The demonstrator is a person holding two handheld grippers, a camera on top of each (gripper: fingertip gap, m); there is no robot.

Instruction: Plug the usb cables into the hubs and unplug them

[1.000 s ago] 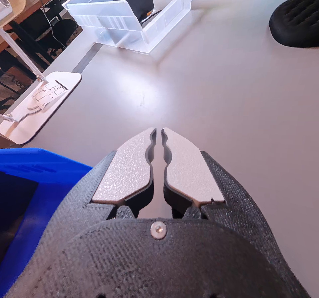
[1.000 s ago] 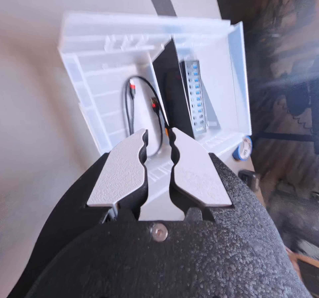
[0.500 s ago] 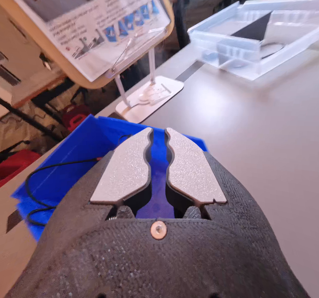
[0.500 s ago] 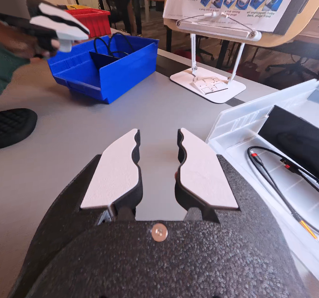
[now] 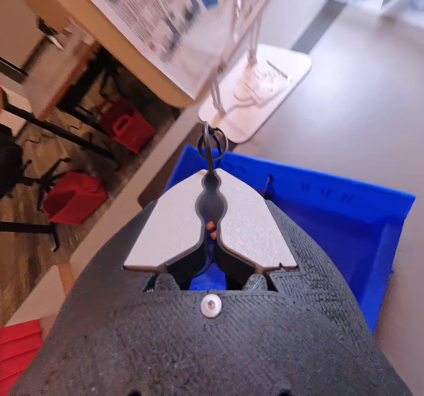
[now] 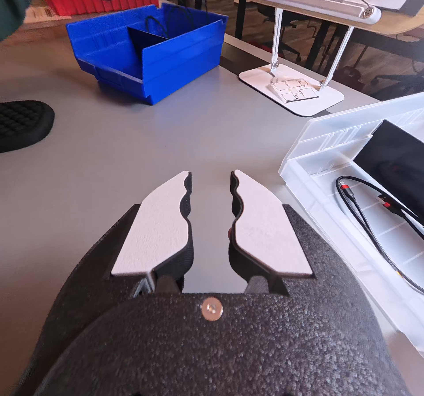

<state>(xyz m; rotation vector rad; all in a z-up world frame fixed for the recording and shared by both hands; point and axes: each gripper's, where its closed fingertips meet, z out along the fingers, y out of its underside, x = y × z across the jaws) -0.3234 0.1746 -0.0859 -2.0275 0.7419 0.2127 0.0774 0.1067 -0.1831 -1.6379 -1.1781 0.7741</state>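
Half a second ago the left gripper [image 5: 210, 174] stood slightly parted above the blue bin [image 5: 344, 204]; now its fingers have come together over a thin black cable [image 5: 207, 153], and the view has swung so that the bin fills the lower right and the floor with red crates [image 5: 75, 198] lies to the left. That cable rises out between the tips, curls into a small loop just beyond them, and also shows lower down in the slot between the fingers, where two small orange marks [image 5: 211, 229] sit on it; the fingertips meet around it, so the left gripper is clenched on the cable, over the bin's near corner. A white stand base [image 5: 275, 100] sits on the grey table [image 5: 367, 110] beyond the bin, with a blurred printed board above it. The right gripper [image 6: 211, 174] has barely shifted: its fingers are spread well apart, with nothing between them but bare table, touching no object. To its right lies a clear plastic bin [image 6: 305, 155] holding another black usb cable [image 6: 358, 210] with red-collared plugs, beside a black divider [image 6: 394, 153]. Farther off in the right wrist view stands the blue bin with black cable loops inside, and a black padded rest [image 6: 23, 123] lies at the left edge.
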